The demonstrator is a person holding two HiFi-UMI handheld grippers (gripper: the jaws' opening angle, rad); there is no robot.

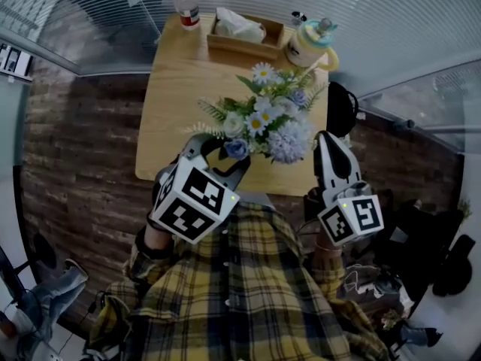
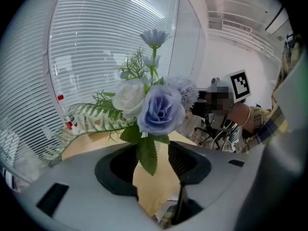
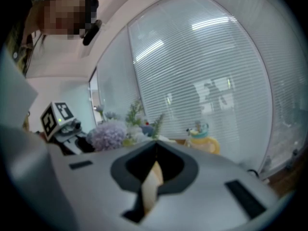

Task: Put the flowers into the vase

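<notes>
A bouquet (image 1: 270, 115) of white daisies, white and blue roses and a lilac hydrangea stands near the front of the wooden table (image 1: 173, 89); whatever holds it is hidden under the blooms. My left gripper (image 1: 220, 155) is open at the bouquet's front left. In the left gripper view the blue rose (image 2: 160, 109) and its leaf sit just ahead of and between the spread jaws of the left gripper (image 2: 149, 159). My right gripper (image 1: 325, 145) is shut and empty, close beside the hydrangea (image 3: 108, 134), with the right gripper (image 3: 156, 153) fingertips meeting.
At the table's far edge stand a red-capped bottle (image 1: 186, 2), a wooden tray with tissues (image 1: 240, 30) and a white jug with teal lid (image 1: 310, 43). Window blinds lie behind. A dark chair (image 1: 342, 107) sits right of the table.
</notes>
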